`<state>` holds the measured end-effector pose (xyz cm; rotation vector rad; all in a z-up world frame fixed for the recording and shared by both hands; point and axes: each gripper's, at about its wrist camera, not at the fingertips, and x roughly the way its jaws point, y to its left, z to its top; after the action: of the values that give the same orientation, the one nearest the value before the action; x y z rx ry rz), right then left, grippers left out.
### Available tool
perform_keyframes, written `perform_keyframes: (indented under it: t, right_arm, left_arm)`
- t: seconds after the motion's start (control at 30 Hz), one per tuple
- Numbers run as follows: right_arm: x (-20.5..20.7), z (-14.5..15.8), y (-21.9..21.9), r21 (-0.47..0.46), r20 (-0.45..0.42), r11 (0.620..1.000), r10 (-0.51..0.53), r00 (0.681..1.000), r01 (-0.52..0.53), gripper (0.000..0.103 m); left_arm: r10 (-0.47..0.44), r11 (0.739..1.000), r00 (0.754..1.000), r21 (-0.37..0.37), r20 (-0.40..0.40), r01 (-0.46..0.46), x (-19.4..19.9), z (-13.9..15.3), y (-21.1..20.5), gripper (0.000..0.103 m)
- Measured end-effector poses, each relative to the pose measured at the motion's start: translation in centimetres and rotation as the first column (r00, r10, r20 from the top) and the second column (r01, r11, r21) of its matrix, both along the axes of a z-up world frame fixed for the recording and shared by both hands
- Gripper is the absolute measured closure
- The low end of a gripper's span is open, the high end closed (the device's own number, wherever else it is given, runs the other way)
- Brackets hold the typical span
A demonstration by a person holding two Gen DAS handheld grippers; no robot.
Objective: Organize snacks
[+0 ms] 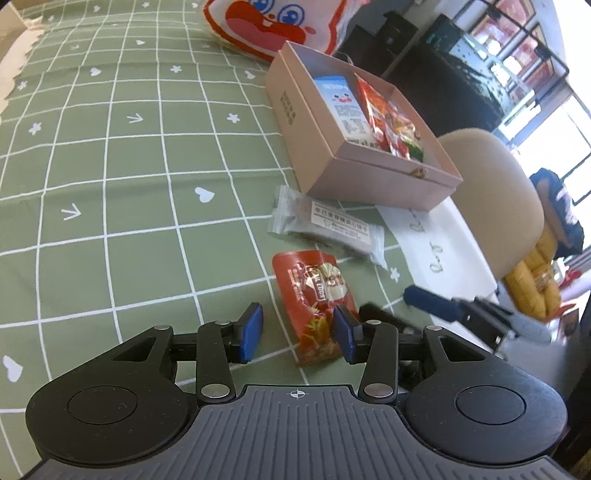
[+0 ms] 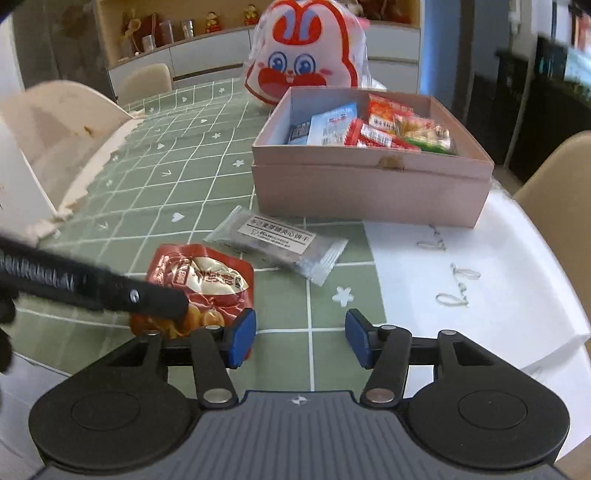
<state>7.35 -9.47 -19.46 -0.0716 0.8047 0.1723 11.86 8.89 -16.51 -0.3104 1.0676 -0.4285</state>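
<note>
A pink open box holds several snack packets, blue and red ones among them. In front of it on the green checked cloth lie a grey clear-wrapped bar and a red snack pouch. My left gripper is open, low over the near end of the red pouch, its fingers either side of it. It shows as a dark finger in the right wrist view. My right gripper is open and empty over the cloth, right of the pouch; it also shows in the left wrist view.
A white and red rabbit-face bag stands behind the box. A white paper sheet covers the table's right side. Beige chairs stand at the table's edge.
</note>
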Motion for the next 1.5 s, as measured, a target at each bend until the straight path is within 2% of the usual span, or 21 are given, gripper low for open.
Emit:
perform_keyframes:
  t: [0.07, 0.2, 0.27, 0.4, 0.5, 0.57, 0.73, 0.83, 1.1, 1.2, 1.3, 1.4, 1.5]
  right_arm:
    - [-0.4, -0.1, 0.6, -0.043, 0.023, 0.999, 0.016, 1.000, -0.015, 0.048]
    - [-0.7, -0.3, 0.4, -0.024, 0.032, 1.000, 0.000, 0.999, 0.001, 0.048]
    - [-0.9, -0.3, 0.5, -0.026, 0.038, 1.000, -0.002, 0.999, 0.003, 0.048]
    - [-1.1, 0.2, -0.2, 0.010, 0.002, 1.000, -0.002, 1.000, 0.002, 0.049]
    - [-2.1, 1.3, -1.6, 0.073, 0.023, 0.996, -0.058, 0.998, 0.056, 0.049]
    - [-2.6, 1.9, -1.9, 0.092, 0.047, 0.994, -0.058, 0.997, 0.053, 0.049]
    - [-2.2, 1.2, -0.3, 0.058, 0.038, 0.998, 0.005, 0.999, -0.007, 0.049]
    - [-1.7, -0.2, 0.6, 0.011, 0.015, 1.000, 0.008, 1.000, -0.008, 0.049]
    - [-2.1, -0.4, 0.8, -0.006, 0.041, 1.000, 0.020, 0.999, -0.019, 0.049]
    - [-2.3, -0.5, 0.8, -0.013, 0.045, 1.000, 0.027, 0.999, -0.026, 0.049]
    - [-2.4, -0.4, 0.8, -0.013, 0.042, 0.999, 0.030, 0.999, -0.029, 0.049]
    - [-2.8, -0.4, 0.7, -0.007, 0.038, 0.999, 0.049, 0.998, -0.049, 0.049]
    - [-3.3, -0.5, 0.8, -0.017, 0.050, 0.998, 0.064, 0.997, -0.063, 0.049]
  left_arm:
    - [0.014, 0.999, 1.000, -0.036, -0.003, -0.014, 0.3, -0.2, 0.1, 0.055]
    - [0.053, 0.993, 0.999, -0.108, -0.006, -0.054, 1.2, -0.7, 0.4, 0.053]
    - [0.062, 0.991, 0.998, -0.117, -0.017, -0.064, 1.7, -0.7, 0.4, 0.053]
    - [0.037, 0.997, 0.999, -0.067, -0.015, -0.038, 1.5, -0.3, -0.4, 0.057]
    - [0.002, 1.000, 1.000, -0.007, 0.016, -0.002, 0.9, 0.0, -1.2, 0.057]
    - [-0.011, 1.000, 1.000, 0.013, 0.024, 0.011, 0.6, 0.1, -1.5, 0.057]
    - [-0.020, 1.000, 0.999, 0.016, 0.026, 0.019, 0.5, 0.0, -1.5, 0.057]
    - [-0.015, 1.000, 1.000, -0.006, 0.025, 0.016, 0.3, -0.1, -1.0, 0.057]
    - [0.009, 0.992, 0.999, -0.126, 0.034, -0.004, 1.7, -1.1, -1.3, 0.057]
    - [-0.007, 0.991, 0.999, -0.133, 0.036, 0.012, 2.2, -1.1, -2.0, 0.058]
    - [-0.027, 0.994, 0.999, -0.108, 0.038, 0.031, 1.4, -0.4, -2.2, 0.065]
    - [-0.070, 0.991, 0.995, -0.112, 0.075, 0.078, 0.0, 0.7, -2.3, 0.077]
    - [-0.069, 0.993, 0.994, -0.085, 0.083, 0.077, -0.2, 0.7, -2.5, 0.077]
